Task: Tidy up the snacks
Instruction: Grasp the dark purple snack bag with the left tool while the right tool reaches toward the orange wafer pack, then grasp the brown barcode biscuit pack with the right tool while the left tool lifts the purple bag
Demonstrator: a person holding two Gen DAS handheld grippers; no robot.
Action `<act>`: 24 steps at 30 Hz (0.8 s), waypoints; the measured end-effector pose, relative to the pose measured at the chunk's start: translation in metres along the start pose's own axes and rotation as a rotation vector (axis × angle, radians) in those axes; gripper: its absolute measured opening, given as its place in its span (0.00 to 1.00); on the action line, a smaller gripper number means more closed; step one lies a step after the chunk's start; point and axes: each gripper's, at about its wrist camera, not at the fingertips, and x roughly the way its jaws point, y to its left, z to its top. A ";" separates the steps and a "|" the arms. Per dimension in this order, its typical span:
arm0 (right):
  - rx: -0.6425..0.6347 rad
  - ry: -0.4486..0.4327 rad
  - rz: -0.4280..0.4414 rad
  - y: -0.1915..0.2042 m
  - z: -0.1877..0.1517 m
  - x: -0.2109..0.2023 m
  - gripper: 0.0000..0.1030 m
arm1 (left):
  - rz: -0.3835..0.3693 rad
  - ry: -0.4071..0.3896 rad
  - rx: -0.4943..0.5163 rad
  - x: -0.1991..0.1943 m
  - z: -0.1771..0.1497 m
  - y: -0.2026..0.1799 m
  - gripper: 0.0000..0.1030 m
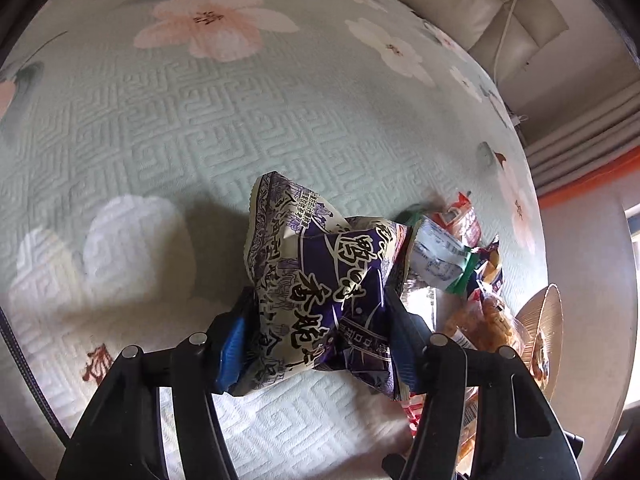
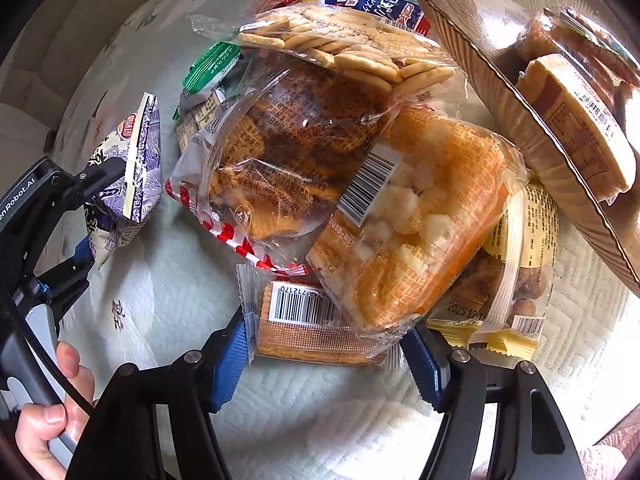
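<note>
My left gripper [image 1: 316,344] is shut on a purple and cream snack bag [image 1: 316,276], held just above the flowered bedspread. The bag also shows in the right wrist view [image 2: 128,176], clamped in the left gripper [image 2: 86,216]. My right gripper [image 2: 324,356] is open, its blue pads either side of a flat orange packet with a barcode [image 2: 304,320] at the bottom of a snack pile. An orange-wrapped cake bag [image 2: 416,216] and a clear bag of dark biscuits [image 2: 288,148] lie on top.
A bag of round crackers [image 2: 344,52], a green packet [image 2: 208,66] and a yellow nut packet [image 2: 516,272] are in the pile. A wood-grain tray [image 2: 520,128] with wrapped cakes is tilted at upper right. The bedspread [image 1: 240,120] stretches left; a padded headboard [image 1: 460,4] is behind.
</note>
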 end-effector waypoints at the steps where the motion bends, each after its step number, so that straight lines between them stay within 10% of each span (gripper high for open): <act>1: 0.000 0.000 -0.001 0.001 -0.001 0.000 0.68 | -0.010 0.000 -0.005 -0.002 0.000 0.001 0.57; 6: -0.009 0.004 -0.013 0.008 -0.005 0.001 0.69 | -0.091 -0.023 -0.007 -0.016 0.004 0.002 0.72; 19: -0.026 0.015 -0.018 0.017 -0.003 0.016 0.76 | 0.089 0.138 0.191 0.041 -0.002 -0.030 0.80; 24: -0.029 0.016 -0.017 0.019 0.000 0.019 0.77 | 0.113 0.075 0.185 0.042 -0.005 -0.031 0.76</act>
